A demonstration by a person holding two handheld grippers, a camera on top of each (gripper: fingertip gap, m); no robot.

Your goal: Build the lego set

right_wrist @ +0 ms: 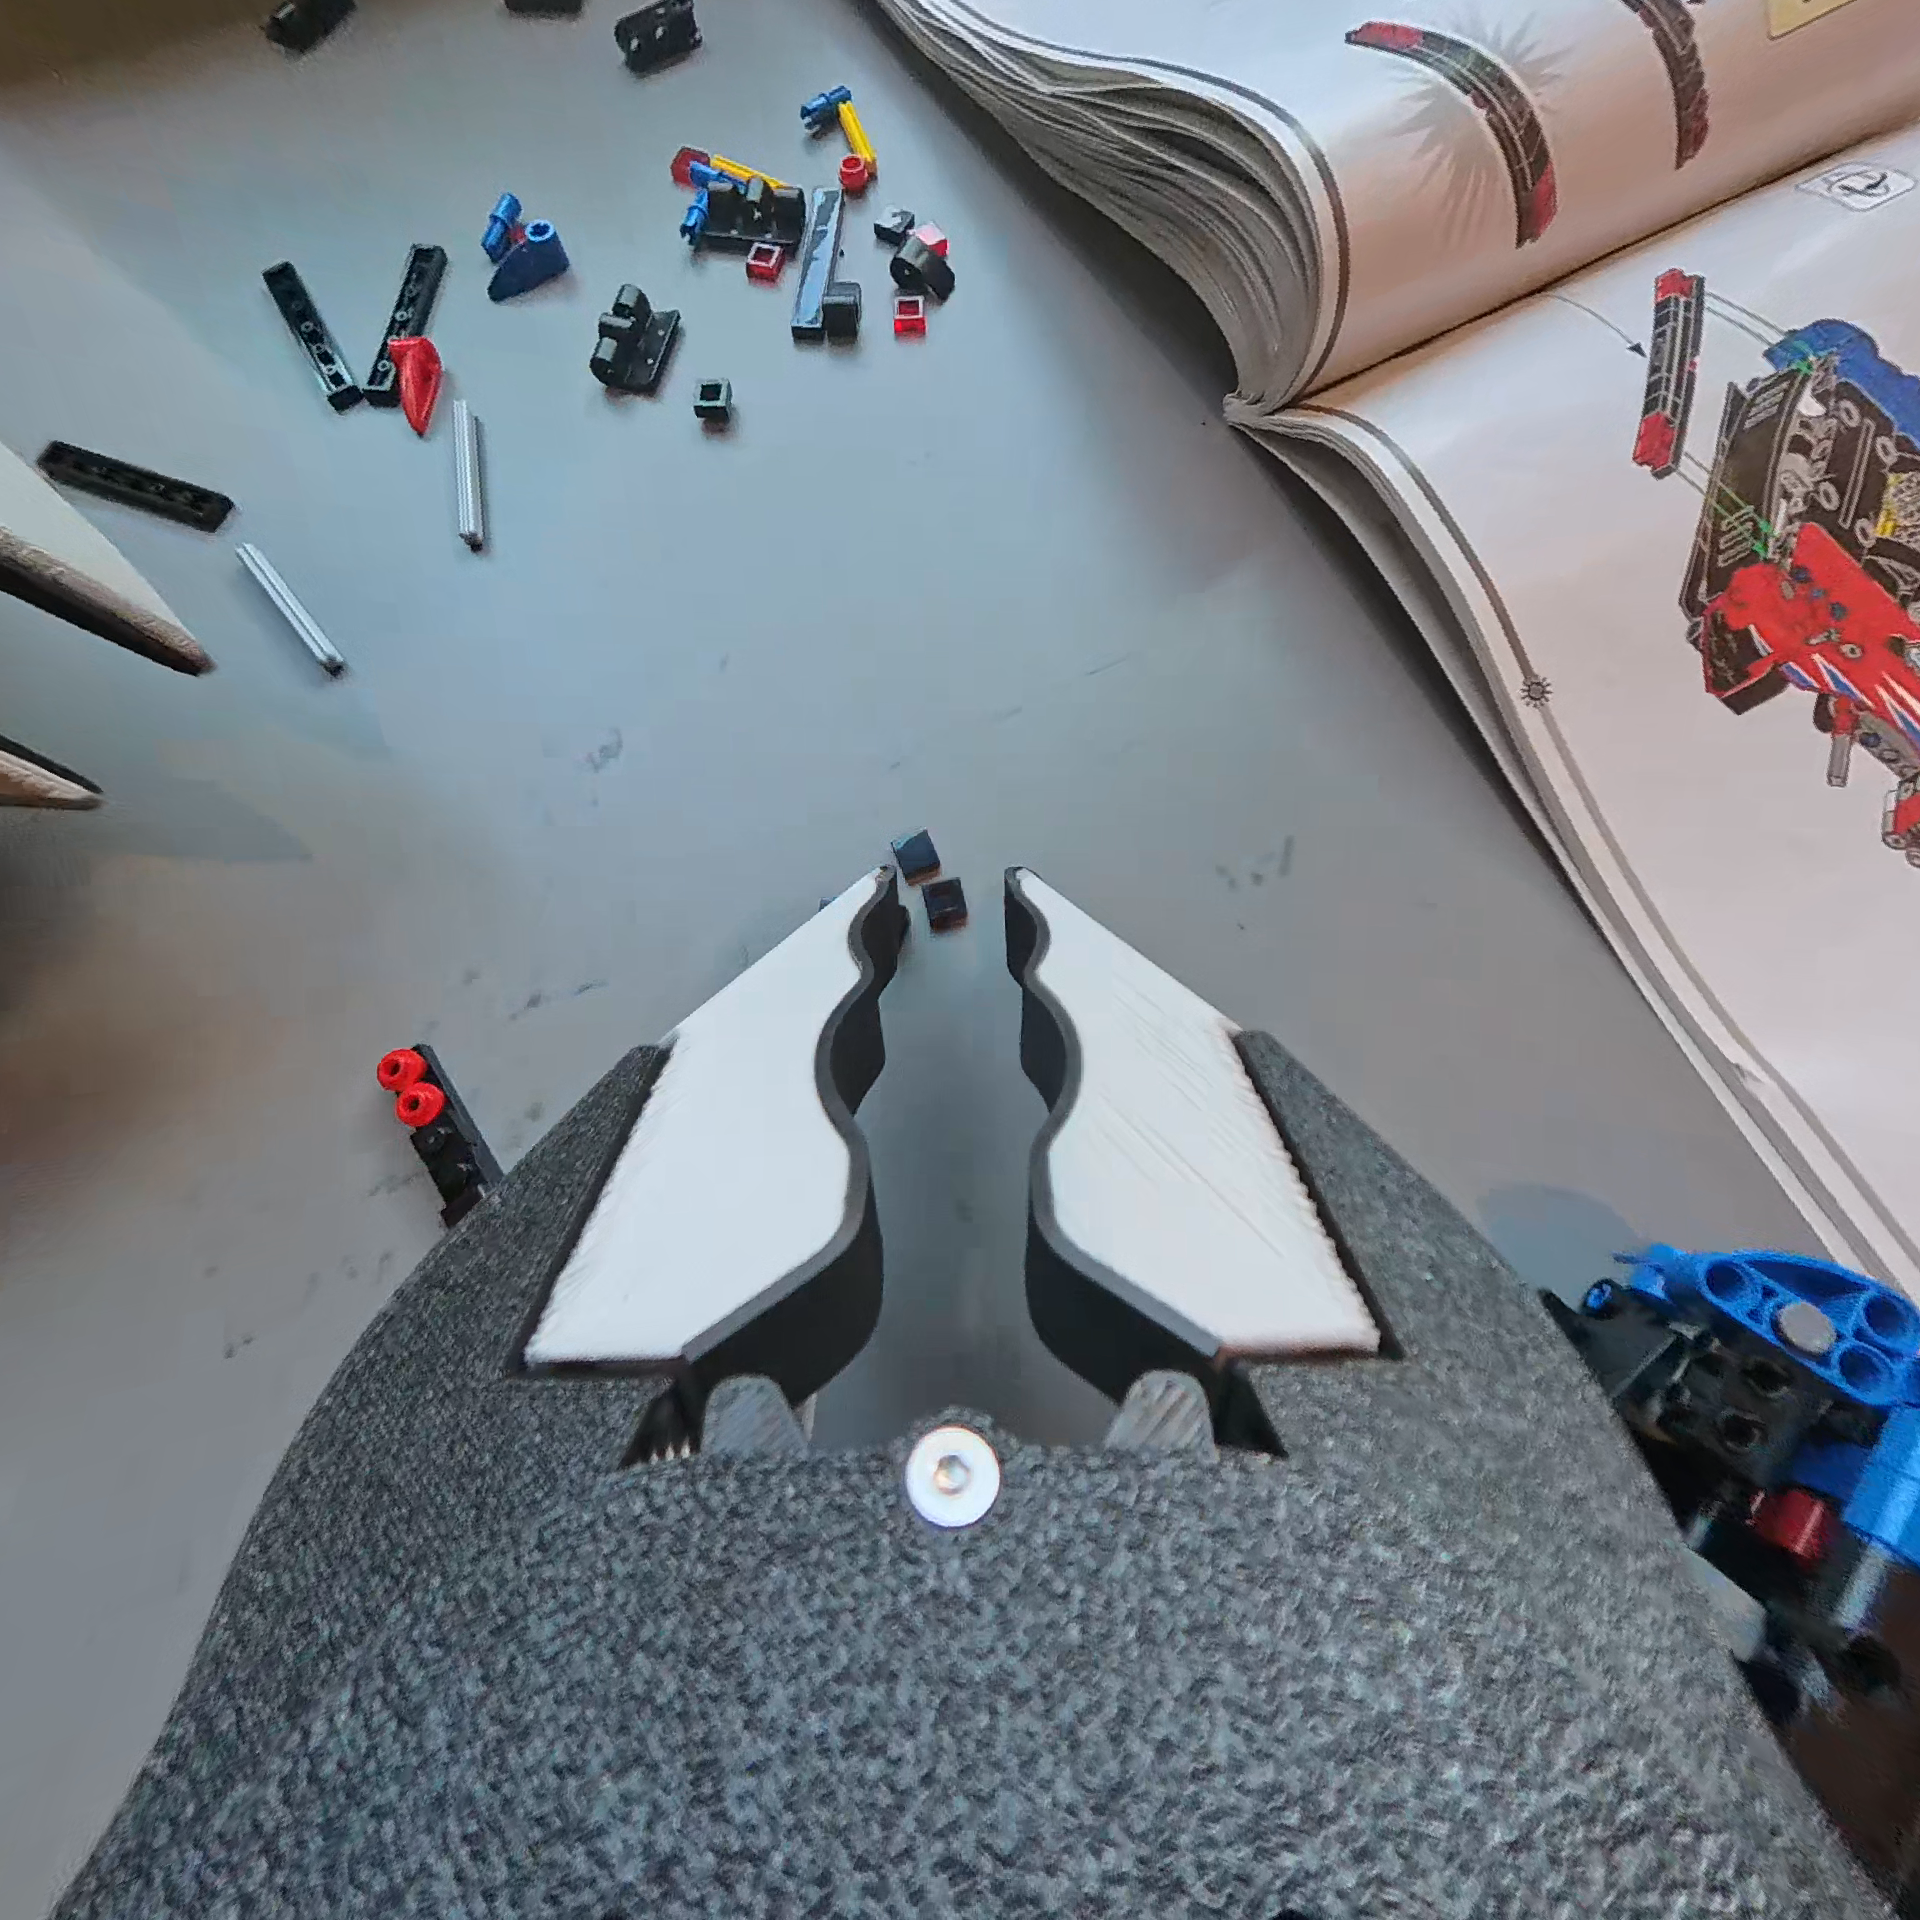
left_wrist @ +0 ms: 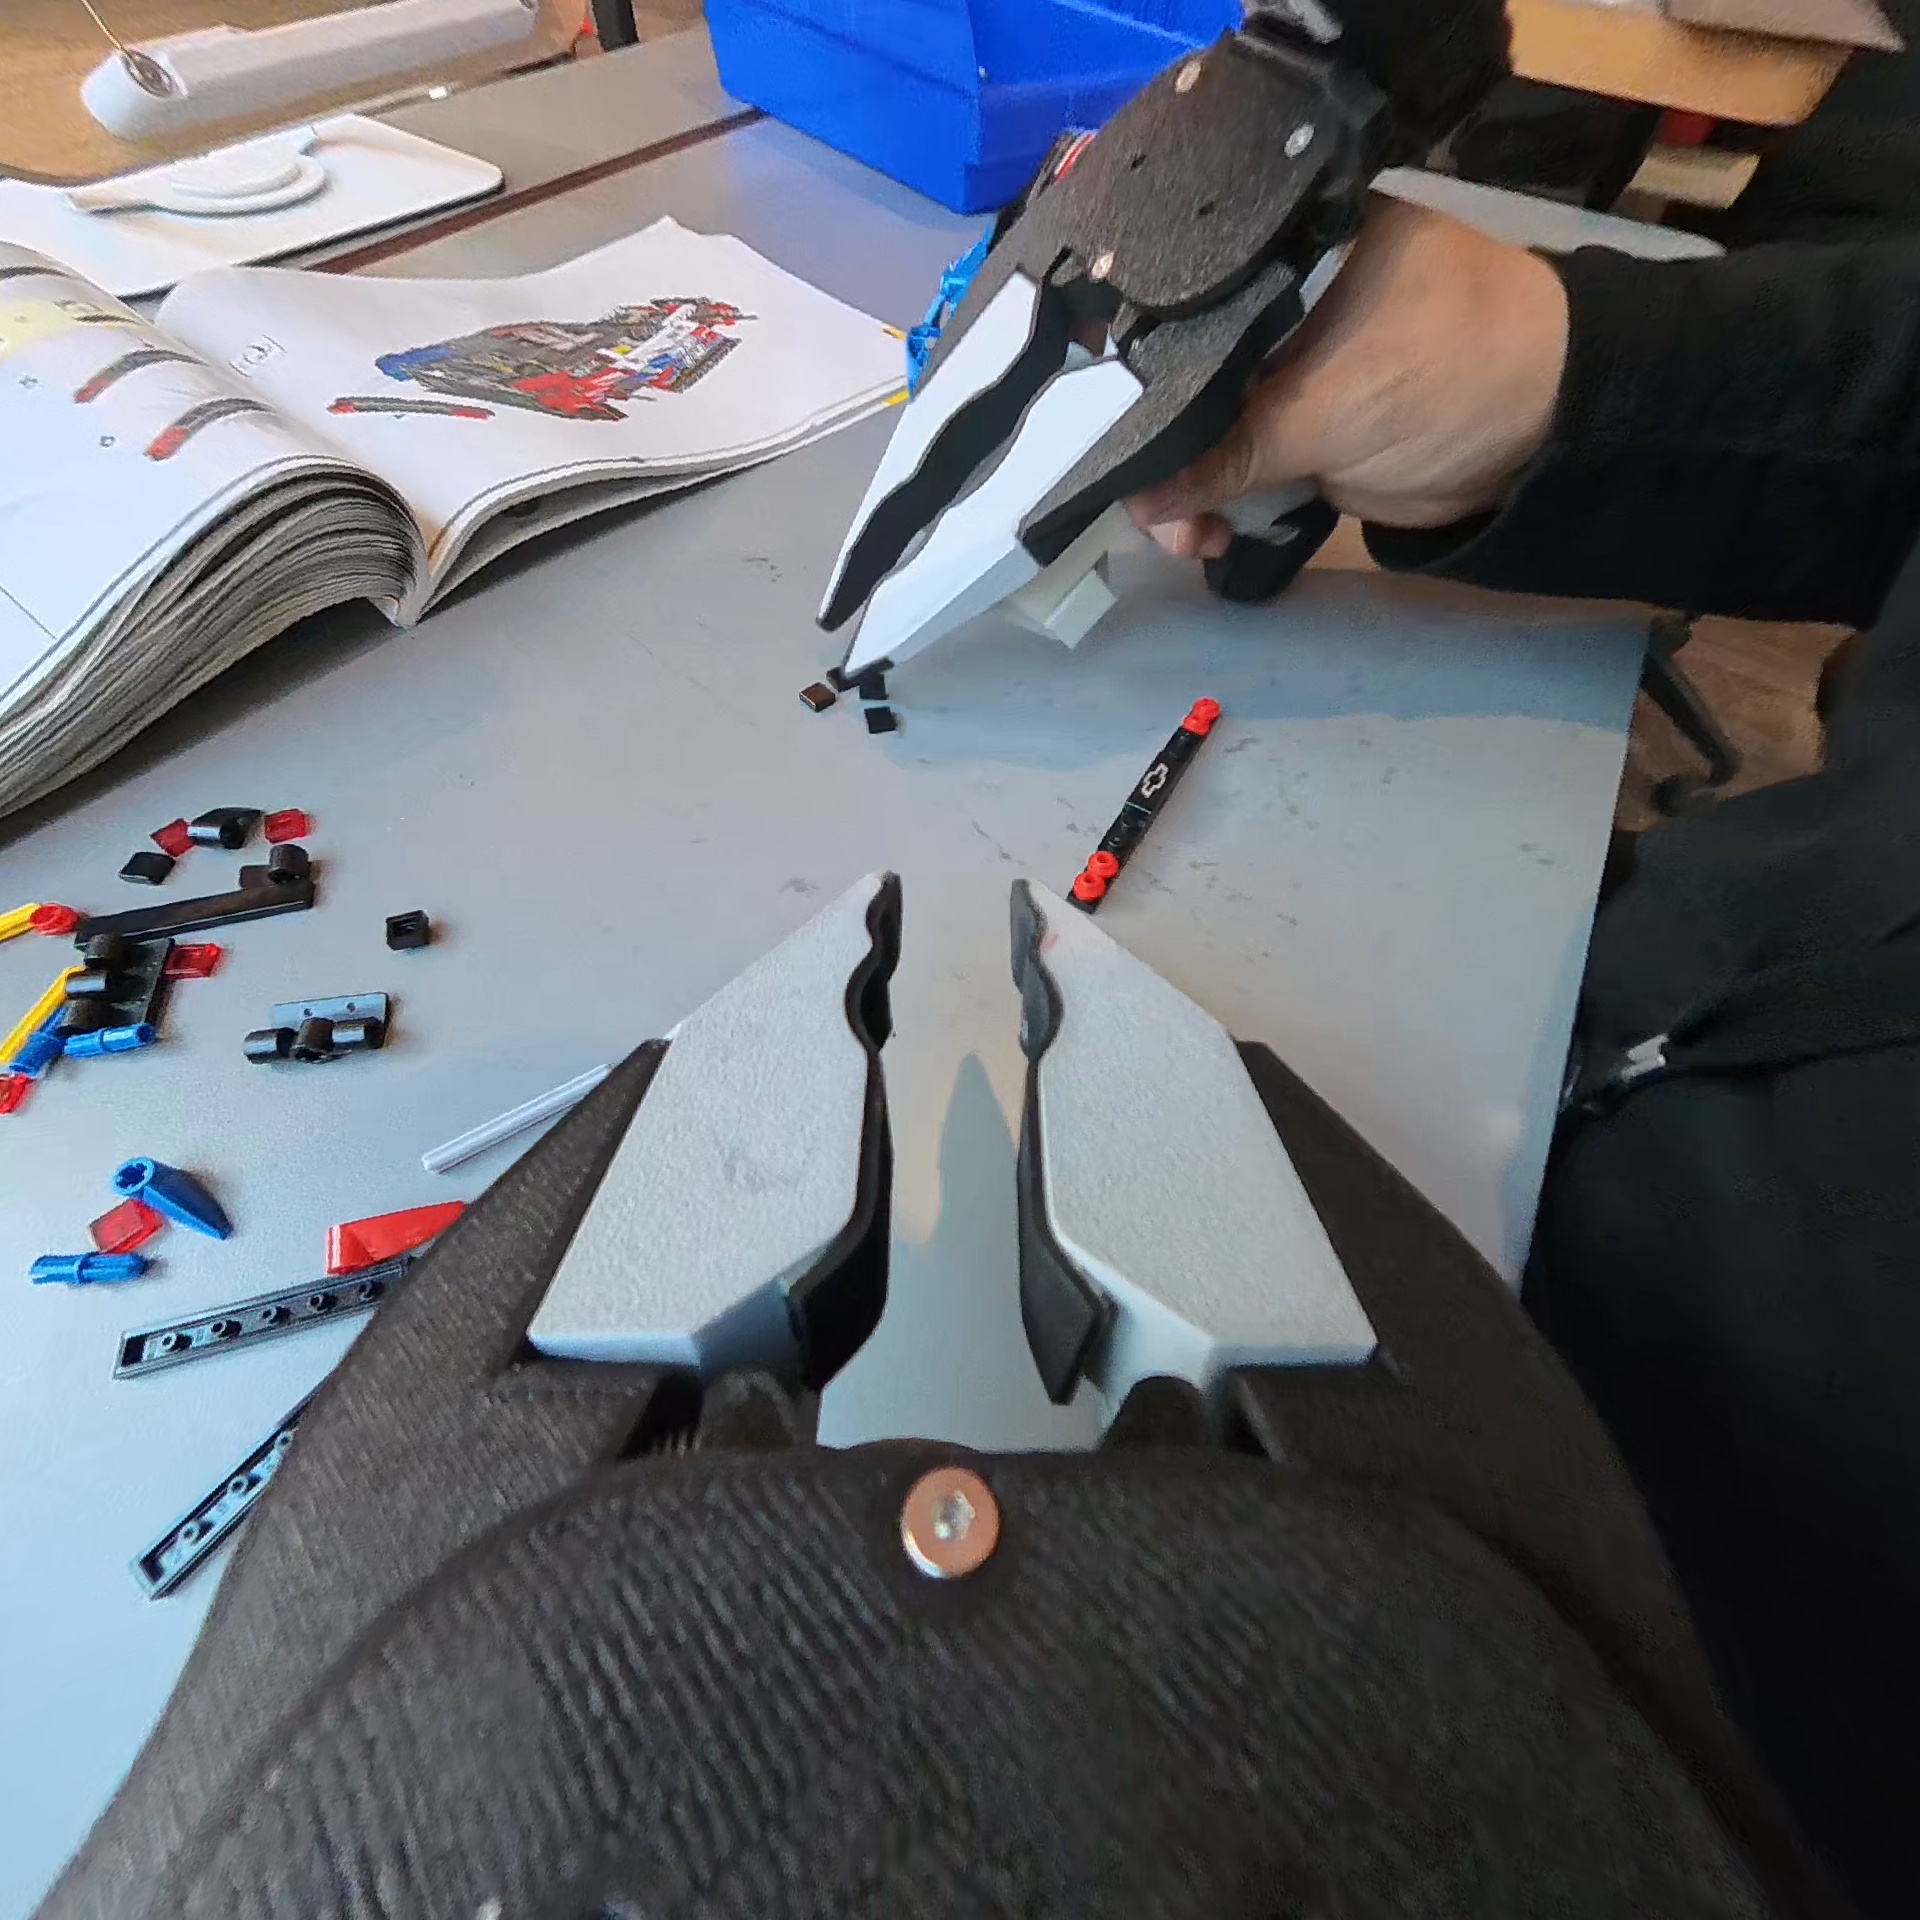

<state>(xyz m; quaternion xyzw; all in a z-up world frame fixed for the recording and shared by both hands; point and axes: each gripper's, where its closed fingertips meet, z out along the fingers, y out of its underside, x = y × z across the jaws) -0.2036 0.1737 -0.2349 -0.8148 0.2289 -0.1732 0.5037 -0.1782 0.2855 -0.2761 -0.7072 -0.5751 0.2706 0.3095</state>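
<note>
My right gripper [right_wrist: 948, 883] is open, its tips down at the grey table [right_wrist: 727, 748] around three small black square tiles. One tile [right_wrist: 944, 901] lies between the tips, another [right_wrist: 915, 855] just beyond them; in the left wrist view these tiles [left_wrist: 880, 719] lie at the tips of the right gripper [left_wrist: 847, 649]. My left gripper [left_wrist: 954, 904] is open and empty, low over the table. A black strip with red pins [left_wrist: 1143, 800] lies just right of its tips and also shows in the right wrist view [right_wrist: 436, 1132].
An open instruction booklet [left_wrist: 416, 416] lies at the left rear. Several loose black, red, blue and yellow parts [left_wrist: 208, 997] are scattered at the left. A blue bin [left_wrist: 966, 83] stands behind. A partly built blue and black model [right_wrist: 1766, 1403] sits by the right gripper.
</note>
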